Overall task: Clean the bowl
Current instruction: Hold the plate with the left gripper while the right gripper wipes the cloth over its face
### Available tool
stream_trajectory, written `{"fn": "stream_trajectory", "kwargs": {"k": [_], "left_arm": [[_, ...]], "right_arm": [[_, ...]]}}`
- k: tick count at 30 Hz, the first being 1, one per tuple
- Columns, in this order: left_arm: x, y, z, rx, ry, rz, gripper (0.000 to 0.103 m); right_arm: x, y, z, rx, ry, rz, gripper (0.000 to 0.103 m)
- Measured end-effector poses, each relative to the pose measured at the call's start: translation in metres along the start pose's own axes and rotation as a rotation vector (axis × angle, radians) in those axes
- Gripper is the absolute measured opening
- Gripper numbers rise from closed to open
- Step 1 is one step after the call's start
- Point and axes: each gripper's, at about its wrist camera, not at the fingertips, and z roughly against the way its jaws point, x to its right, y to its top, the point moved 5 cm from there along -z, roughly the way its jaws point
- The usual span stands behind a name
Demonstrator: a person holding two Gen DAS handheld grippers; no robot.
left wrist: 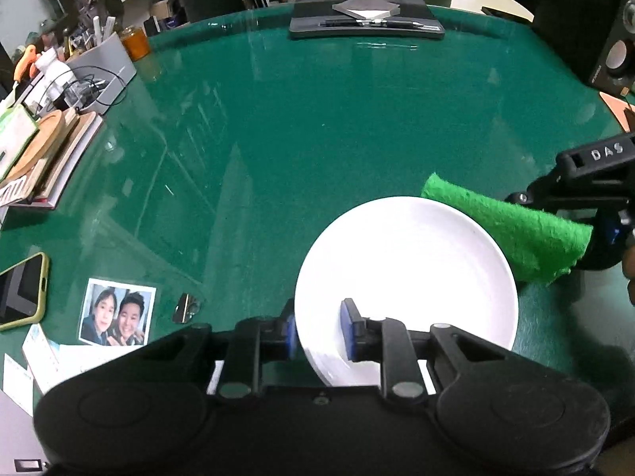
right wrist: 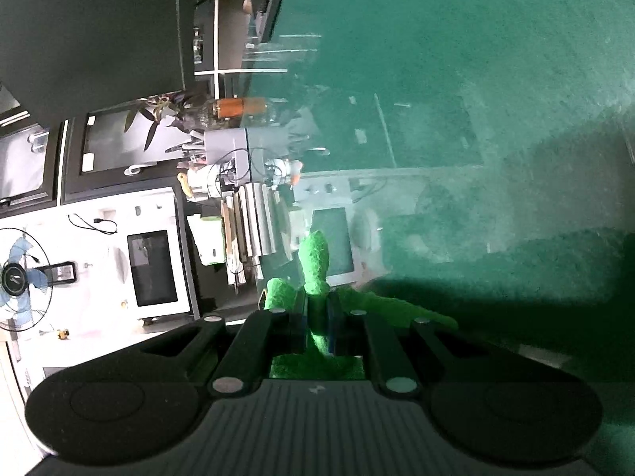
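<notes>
Bowl [left wrist: 408,273] sits upright, mouth up, round, plain glossy white.
Left gripper [left wrist: 322,329] straddles its near rim, jaws narrow; right gripper [right wrist: 317,317] clamps a green cloth [left wrist: 512,226].

Left gripper [left wrist: 321,331] points steeply downward, its jaws straddling the bowl [left wrist: 408,277] rim, one pad [left wrist: 349,329] inside, one outside. Right gripper [right wrist: 317,317] is turned sideways, jaws clamped on the green cloth [right wrist: 315,261].
</notes>
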Motion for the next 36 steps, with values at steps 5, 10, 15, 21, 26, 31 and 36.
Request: {"fn": "stream_trajectory", "kwargs": {"k": [5,10,15,21,26,31,36], "left_arm": [[0.005,0.003,-0.001,-0.014,0.006,-0.028,0.024],[0.008,0.008,-0.008,-0.010,0.007,-0.066,0.028],[0.013,0.014,-0.013,0.005,-0.012,-0.141,0.031],[0.017,0.013,-0.014,0.020,-0.015,-0.185,0.031],[0.019,0.012,-0.014,0.031,-0.026,-0.202,0.032],[0.025,0.013,-0.014,0.045,-0.043,-0.254,0.034],[0.027,0.015,-0.015,0.049,-0.047,-0.291,0.034]], "right_arm": [[-0.009,0.014,-0.037,-0.029,0.013,-0.004,0.011],[-0.017,0.015,-0.043,-0.052,0.016,0.039,0.011],[0.007,0.004,0.000,-0.034,0.041,-0.039,0.011],[-0.002,0.010,-0.019,-0.008,0.045,-0.032,0.011],[-0.016,0.013,-0.042,-0.022,-0.007,0.061,0.011],[0.004,-0.001,0.008,0.025,0.025,-0.016,0.011],[0.012,-0.009,0.020,0.047,0.039,-0.051,0.011]]}}
